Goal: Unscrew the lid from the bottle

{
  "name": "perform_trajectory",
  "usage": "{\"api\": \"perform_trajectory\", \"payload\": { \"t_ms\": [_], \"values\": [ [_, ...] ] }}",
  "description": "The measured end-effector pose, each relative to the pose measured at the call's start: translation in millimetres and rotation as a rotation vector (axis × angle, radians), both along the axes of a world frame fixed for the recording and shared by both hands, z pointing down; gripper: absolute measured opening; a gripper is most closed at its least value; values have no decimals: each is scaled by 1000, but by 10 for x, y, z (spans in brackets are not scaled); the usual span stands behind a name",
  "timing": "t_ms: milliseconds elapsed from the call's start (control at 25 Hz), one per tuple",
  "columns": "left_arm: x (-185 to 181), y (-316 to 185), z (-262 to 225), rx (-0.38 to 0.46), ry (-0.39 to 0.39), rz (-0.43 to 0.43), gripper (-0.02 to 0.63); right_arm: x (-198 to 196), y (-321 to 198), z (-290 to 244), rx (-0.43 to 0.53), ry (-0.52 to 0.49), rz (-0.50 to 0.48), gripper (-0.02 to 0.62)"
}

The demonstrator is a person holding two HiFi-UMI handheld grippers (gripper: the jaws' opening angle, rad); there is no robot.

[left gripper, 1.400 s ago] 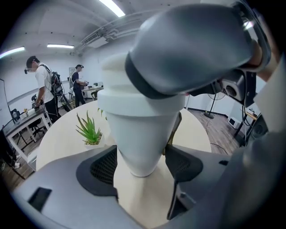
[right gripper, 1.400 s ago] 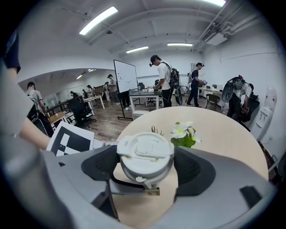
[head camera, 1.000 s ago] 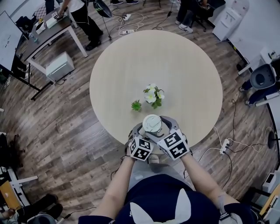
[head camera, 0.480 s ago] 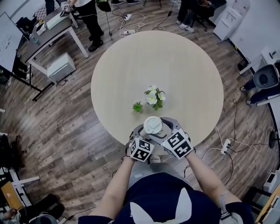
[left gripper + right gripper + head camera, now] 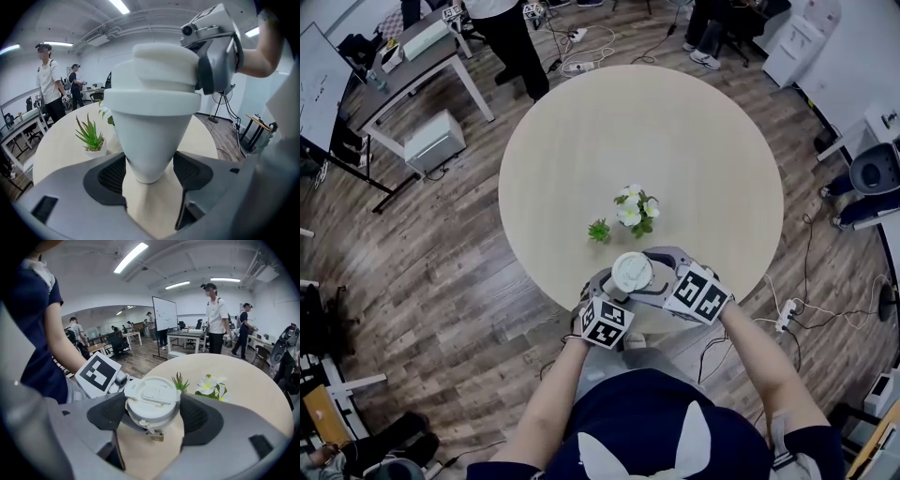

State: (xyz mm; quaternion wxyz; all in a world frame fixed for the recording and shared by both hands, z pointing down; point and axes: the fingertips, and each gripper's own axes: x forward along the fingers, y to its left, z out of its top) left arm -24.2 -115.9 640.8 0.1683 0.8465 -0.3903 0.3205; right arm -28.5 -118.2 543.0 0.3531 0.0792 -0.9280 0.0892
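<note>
A white bottle [image 5: 152, 117] with a tapered body hangs above the near edge of the round table [image 5: 581, 141]. My left gripper [image 5: 149, 168] is shut on the bottle's narrow lower part, with a pad against each side. Its white lid [image 5: 152, 399] has a flip tab on top, and my right gripper [image 5: 153, 414] is shut on the lid from the right. From the head view the lid [image 5: 630, 271] shows as a pale disc between the left gripper [image 5: 615, 291] and the right gripper [image 5: 649, 274]. The bottle's body is hidden there.
A white flower arrangement [image 5: 634, 209] and a small green plant [image 5: 599, 230] stand on the table just beyond the bottle. A desk [image 5: 403, 66] and a standing person [image 5: 511, 37] are at the far left. A chair [image 5: 872, 173] and a power strip [image 5: 783, 314] are on the right.
My right gripper has rolled around the lid, and its marker cube has swung out to the right. The left gripper and bottle have stayed put. The person by the far desk has walked right.
</note>
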Motion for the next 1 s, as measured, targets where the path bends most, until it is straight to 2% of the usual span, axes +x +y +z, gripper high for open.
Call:
{"api": "perform_trajectory", "payload": {
  "t_ms": [280, 480, 640, 800, 880, 1000],
  "values": [
    [-4, 11, -6, -13, -5, 10, 325, 0, 27, 2, 0, 88, -323, 367],
    [-4, 12, -4, -18, -9, 12, 325, 19, 30, 25, 13, 215, -513, 367],
    [1, 11, -12, -20, -11, 15, 325, 48, 30, 25, 33, 332, -625, 367],
    [-6, 0, 3, -22, -15, 15, 325, 42, 20, 34, 48, 359, -658, 370],
    [-11, 7, 6, -24, -15, 14, 325, 25, 30, 33, 43, 326, -613, 376],
    [-6, 17, 24, -29, -12, 13, 325, -2, 44, 21, 31, 226, -486, 385]
  ]
}}
